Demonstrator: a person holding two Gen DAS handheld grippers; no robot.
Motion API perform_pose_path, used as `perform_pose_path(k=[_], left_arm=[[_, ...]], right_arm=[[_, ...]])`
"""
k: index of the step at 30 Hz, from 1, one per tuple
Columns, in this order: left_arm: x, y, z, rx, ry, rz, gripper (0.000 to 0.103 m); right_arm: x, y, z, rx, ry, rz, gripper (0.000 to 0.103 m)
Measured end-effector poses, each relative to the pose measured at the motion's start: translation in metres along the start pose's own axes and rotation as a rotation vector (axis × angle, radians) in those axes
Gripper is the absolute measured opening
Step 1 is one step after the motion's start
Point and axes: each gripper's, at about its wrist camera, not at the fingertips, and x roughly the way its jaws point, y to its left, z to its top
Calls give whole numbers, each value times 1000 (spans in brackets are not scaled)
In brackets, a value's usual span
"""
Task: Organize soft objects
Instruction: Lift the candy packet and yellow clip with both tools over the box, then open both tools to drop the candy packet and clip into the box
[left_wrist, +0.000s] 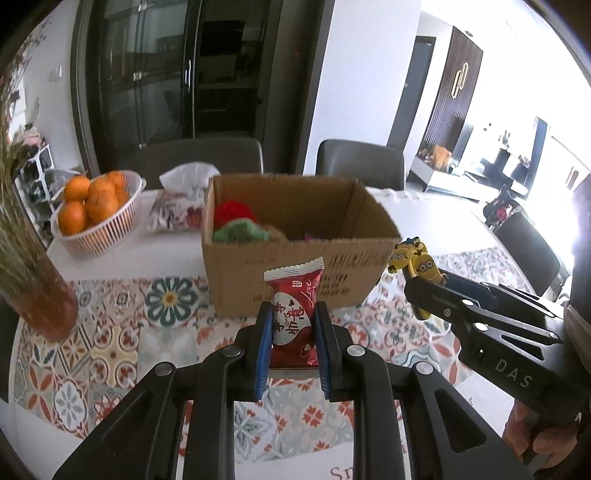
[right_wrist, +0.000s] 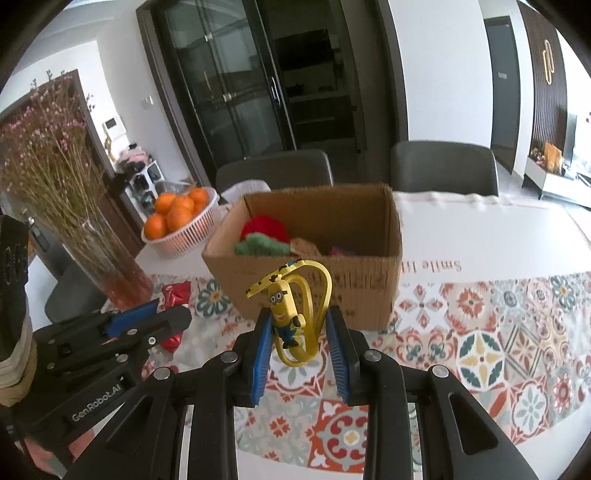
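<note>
My left gripper (left_wrist: 293, 325) is shut on a red snack packet (left_wrist: 294, 314) and holds it upright just in front of the open cardboard box (left_wrist: 295, 269). My right gripper (right_wrist: 299, 332) is shut on a yellow minion toy with a looped strap (right_wrist: 291, 310), held before the same box (right_wrist: 351, 288). The box holds a red ball (right_wrist: 264, 227), a green fuzzy item (right_wrist: 260, 247) and other soft things. The right gripper with the toy (left_wrist: 415, 260) shows at the right in the left wrist view. The left gripper and packet (right_wrist: 175, 295) show at the left in the right wrist view.
A white basket of oranges (left_wrist: 98, 206) and a tissue pack (left_wrist: 177, 210) stand behind and left of the box. A glass vase of dried flowers (right_wrist: 107, 266) stands at the left. A patterned table runner (right_wrist: 480, 343) covers the white table. Two grey chairs (right_wrist: 443, 170) stand behind it.
</note>
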Motion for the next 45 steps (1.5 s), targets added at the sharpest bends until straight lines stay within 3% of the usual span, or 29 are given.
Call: perform_pose_path(k=[14, 29, 45], left_arm=[[-10, -7, 44, 28, -95, -9, 22], [11, -7, 89, 45, -123, 4, 22], [71, 1, 118, 51, -25, 14, 22]], right_arm=[[-10, -2, 37, 1, -92, 4, 31], [12, -10, 77, -3, -122, 2, 31], [72, -34, 99, 31, 9, -11, 31]])
